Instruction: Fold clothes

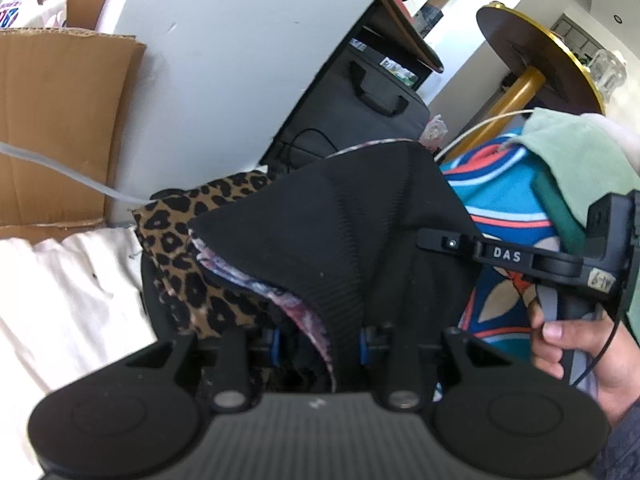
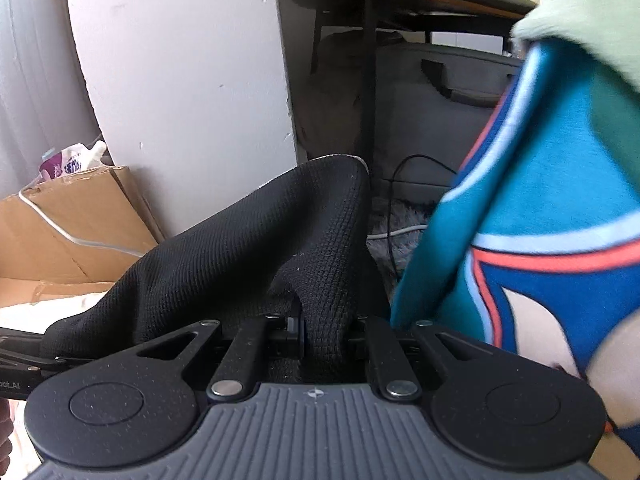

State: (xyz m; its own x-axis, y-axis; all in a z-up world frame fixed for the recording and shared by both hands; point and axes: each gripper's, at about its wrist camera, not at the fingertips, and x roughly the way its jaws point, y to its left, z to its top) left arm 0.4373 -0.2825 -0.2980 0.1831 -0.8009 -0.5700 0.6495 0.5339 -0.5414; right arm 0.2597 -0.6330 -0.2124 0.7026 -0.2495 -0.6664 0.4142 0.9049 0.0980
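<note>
A black knit garment (image 1: 340, 216) with a floral lining rises in a peak in front of my left gripper (image 1: 319, 346), which is shut on its lower edge between the blue pads. In the right wrist view the same black garment (image 2: 256, 240) is bunched between the fingers of my right gripper (image 2: 326, 326), which is shut on it. The right gripper (image 1: 440, 242), held by a hand (image 1: 568, 344), also shows in the left wrist view, lying against the garment's right side.
A leopard-print cloth (image 1: 180, 248) lies under the garment on the left. A teal patterned cloth (image 2: 540, 200) and a pale green one (image 1: 576, 148) hang at the right. A white sheet (image 1: 60, 300), cardboard box (image 1: 52, 120), black suitcase (image 1: 360, 108) and round table (image 1: 532, 52) surround them.
</note>
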